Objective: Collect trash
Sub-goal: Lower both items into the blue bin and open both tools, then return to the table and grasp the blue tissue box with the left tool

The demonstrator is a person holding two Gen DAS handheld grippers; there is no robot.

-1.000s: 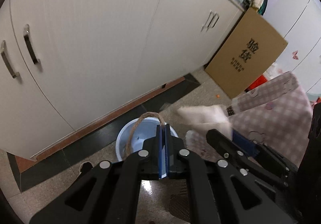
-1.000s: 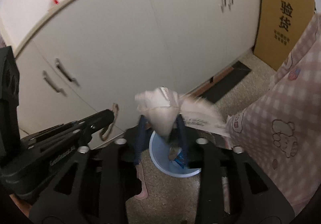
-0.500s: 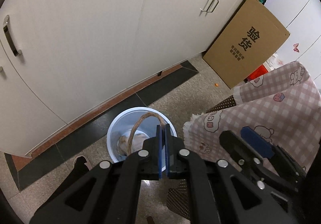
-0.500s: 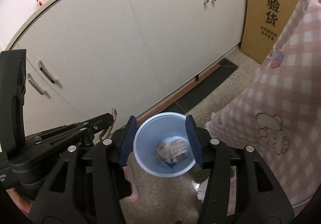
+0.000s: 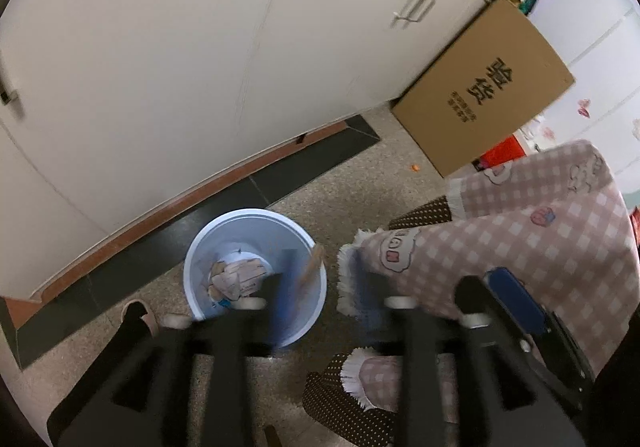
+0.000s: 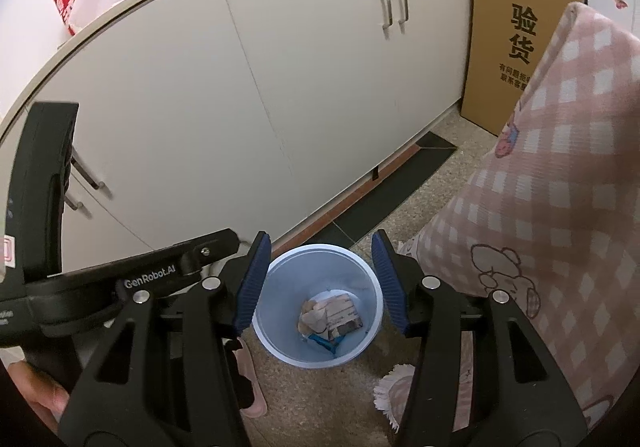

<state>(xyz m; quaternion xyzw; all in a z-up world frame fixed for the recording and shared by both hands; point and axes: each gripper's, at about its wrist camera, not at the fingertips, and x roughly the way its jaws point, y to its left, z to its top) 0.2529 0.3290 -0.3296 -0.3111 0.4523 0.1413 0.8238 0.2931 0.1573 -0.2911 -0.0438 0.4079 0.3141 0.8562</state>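
A pale blue waste bin (image 5: 200, 267) (image 6: 280, 339) stands on the speckled floor by the white cabinets. Crumpled paper and packaging (image 5: 236, 279) (image 6: 332, 313) lie in its bottom. My left gripper (image 5: 322, 295) hovers over the bin's right rim, blurred, its jaws opening. A brown rope piece (image 5: 310, 271) hangs loose between them over the bin, free of the pads. My right gripper (image 6: 320, 279) stands open right above the bin with nothing between its blue pads (image 6: 256, 279). The left gripper's arm (image 6: 180, 263) shows at the left of the right wrist view.
White cabinet doors (image 6: 320, 87) run behind the bin. A brown cardboard box (image 5: 484, 95) leans at their right end. A pink checked cloth (image 6: 560, 187) hangs close on the right. A pink slipper (image 6: 248, 379) lies left of the bin, a fringed mat (image 5: 360, 379) in front.
The right gripper opened and dropped the crumpled paper, which now lies in the bin. The left gripper, shut on the rope loop until half a second ago, has opened and the rope falls.
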